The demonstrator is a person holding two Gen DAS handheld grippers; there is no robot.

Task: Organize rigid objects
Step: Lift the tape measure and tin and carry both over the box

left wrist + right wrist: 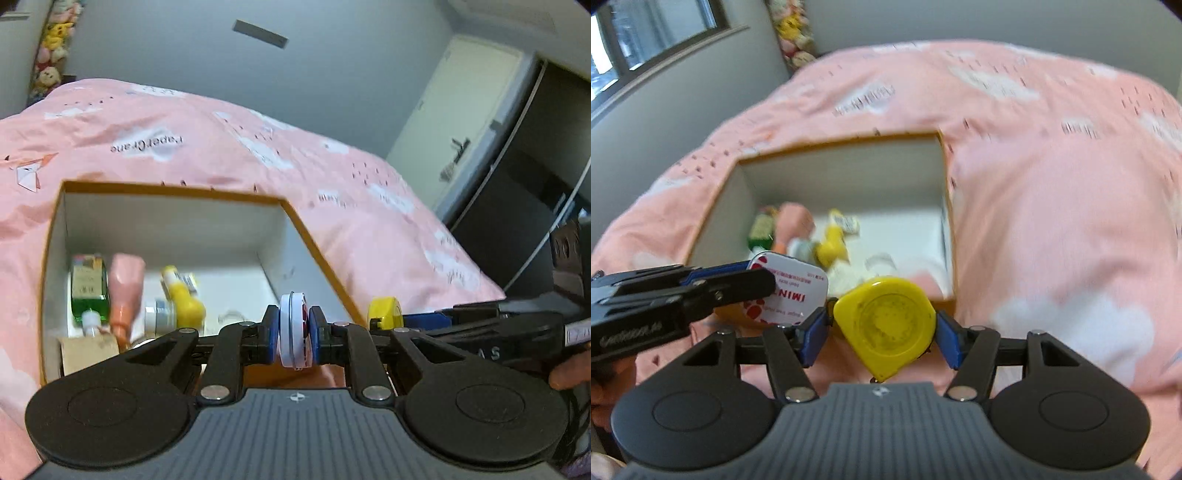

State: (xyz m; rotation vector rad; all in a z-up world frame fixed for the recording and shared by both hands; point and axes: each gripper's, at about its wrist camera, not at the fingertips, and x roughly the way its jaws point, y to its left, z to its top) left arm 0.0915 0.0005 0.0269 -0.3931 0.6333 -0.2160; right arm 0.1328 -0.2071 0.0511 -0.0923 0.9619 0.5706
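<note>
Gripping a white tin (788,291) lettered "MINT", left gripper (294,334), right gripper (882,328) clamping yellow tape measure (886,325), "PaperCrane" quilt (147,146)

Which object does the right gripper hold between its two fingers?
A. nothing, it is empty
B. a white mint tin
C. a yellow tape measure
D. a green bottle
C: in the right wrist view the right gripper has both blue pads pressed against the yellow tape measure.
</note>
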